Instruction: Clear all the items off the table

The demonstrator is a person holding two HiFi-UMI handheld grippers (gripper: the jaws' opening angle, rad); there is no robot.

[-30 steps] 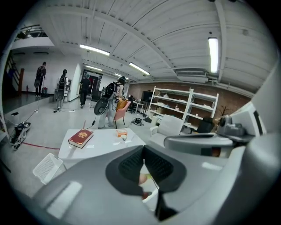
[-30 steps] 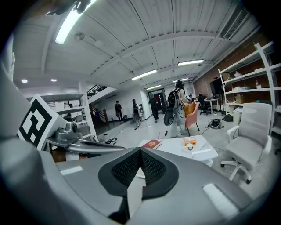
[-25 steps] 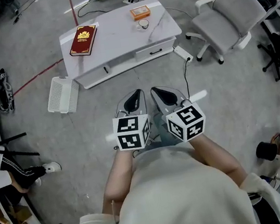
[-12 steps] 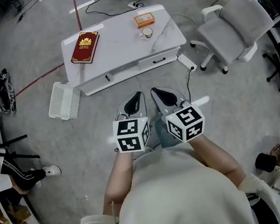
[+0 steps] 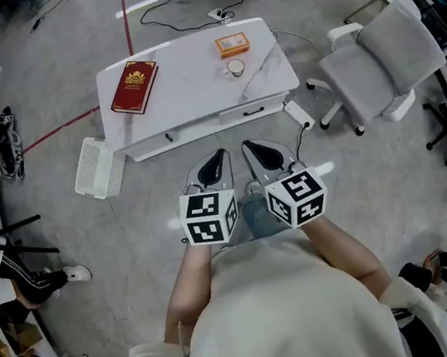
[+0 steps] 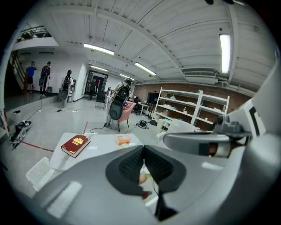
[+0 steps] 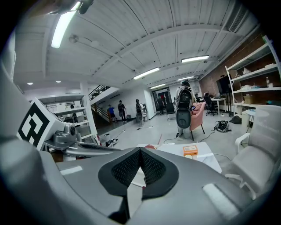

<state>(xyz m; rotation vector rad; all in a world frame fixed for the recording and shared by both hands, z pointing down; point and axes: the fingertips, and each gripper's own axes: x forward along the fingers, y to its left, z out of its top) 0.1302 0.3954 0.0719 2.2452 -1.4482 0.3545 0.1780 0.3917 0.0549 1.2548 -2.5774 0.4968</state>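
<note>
A white low table [image 5: 193,94] stands on the grey floor ahead of me. On it lie a red book [image 5: 134,87] at the left, an orange box [image 5: 232,43] at the back right and a small round cup-like thing [image 5: 234,67] in front of the box. My left gripper [image 5: 221,152] and right gripper [image 5: 249,146] are side by side, short of the table's front edge, both shut and empty. The left gripper view shows the red book [image 6: 76,144] and orange box [image 6: 124,139] beyond the shut left gripper [image 6: 143,151]. The right gripper view shows the orange box [image 7: 190,150] past the shut right gripper [image 7: 140,154].
A white office chair [image 5: 389,55] stands right of the table. A white perforated panel [image 5: 93,169] lies on the floor at the table's left corner. A power strip [image 5: 297,114] and cables run by the right corner. A person's leg [image 5: 29,276] is at the far left.
The table and the things on it have slid lower in the head view, nearer to me. Both grippers stay shut, side by side.
</note>
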